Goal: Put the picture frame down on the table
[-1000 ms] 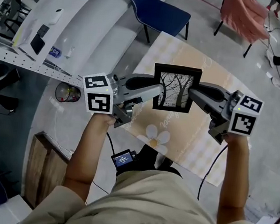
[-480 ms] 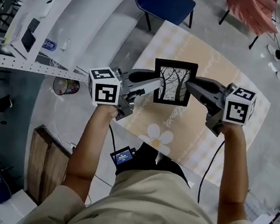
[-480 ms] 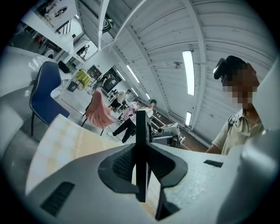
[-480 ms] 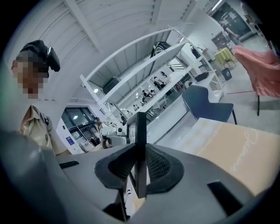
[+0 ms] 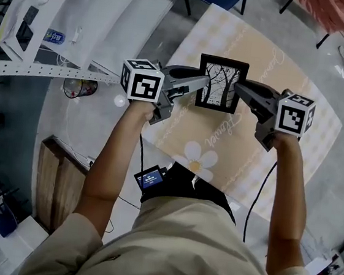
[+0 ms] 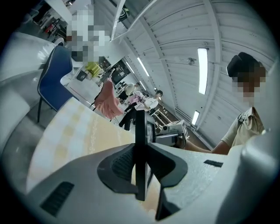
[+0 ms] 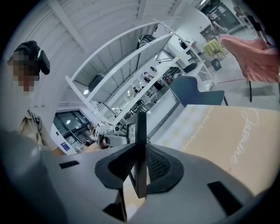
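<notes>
The right gripper (image 7: 141,173) has both jaws pressed on the near edge of the frame (image 7: 141,127), which stands upright and is seen edge-on. Beyond it, the left gripper (image 7: 109,140) reaches the frame's far side. A beige cloth (image 7: 227,131) lies below, with a blue chair (image 7: 194,89) behind it.

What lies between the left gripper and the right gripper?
The picture frame. The head view shows it spanning the gap, with the left gripper clamped on one side edge and the right gripper on the other.
</notes>
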Motion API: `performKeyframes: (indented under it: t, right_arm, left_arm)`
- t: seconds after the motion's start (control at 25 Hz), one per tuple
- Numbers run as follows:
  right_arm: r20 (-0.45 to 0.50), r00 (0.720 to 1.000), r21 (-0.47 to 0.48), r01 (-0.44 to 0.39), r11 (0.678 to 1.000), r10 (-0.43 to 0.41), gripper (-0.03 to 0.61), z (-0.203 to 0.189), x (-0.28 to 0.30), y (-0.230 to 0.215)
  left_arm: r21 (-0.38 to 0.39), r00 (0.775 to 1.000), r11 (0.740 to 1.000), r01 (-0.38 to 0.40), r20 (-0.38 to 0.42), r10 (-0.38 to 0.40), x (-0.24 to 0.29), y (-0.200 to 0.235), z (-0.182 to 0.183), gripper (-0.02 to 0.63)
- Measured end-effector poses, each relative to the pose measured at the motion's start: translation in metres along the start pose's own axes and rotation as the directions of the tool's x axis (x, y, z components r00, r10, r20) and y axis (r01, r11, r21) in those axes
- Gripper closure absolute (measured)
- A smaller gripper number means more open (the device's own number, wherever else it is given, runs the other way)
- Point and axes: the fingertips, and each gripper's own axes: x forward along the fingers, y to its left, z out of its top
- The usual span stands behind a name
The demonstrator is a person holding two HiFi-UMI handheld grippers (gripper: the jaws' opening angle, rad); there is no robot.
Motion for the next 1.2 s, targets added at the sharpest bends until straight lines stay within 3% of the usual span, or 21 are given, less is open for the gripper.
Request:
performKeyframes:
  t: [0.68,1.2]
  right_arm:
    - [-0.081,0.990,0.127,0.125,0.984,-0.115,0.511,-0.051,0.031,-0.090]
    - [-0.147,0.964,0.126,0.239,0.963,-0.220,0.505,-0.068,0.047,-0.121]
  left_arm:
    - [-0.069,0.985,0.992,-0.104,-0.142,0.093,0.035,0.082,-0.048,0.546]
    - [-0.069,0.952,0.971,-0.230,-0.225,0.209,0.044,0.118,-0.067,0.540]
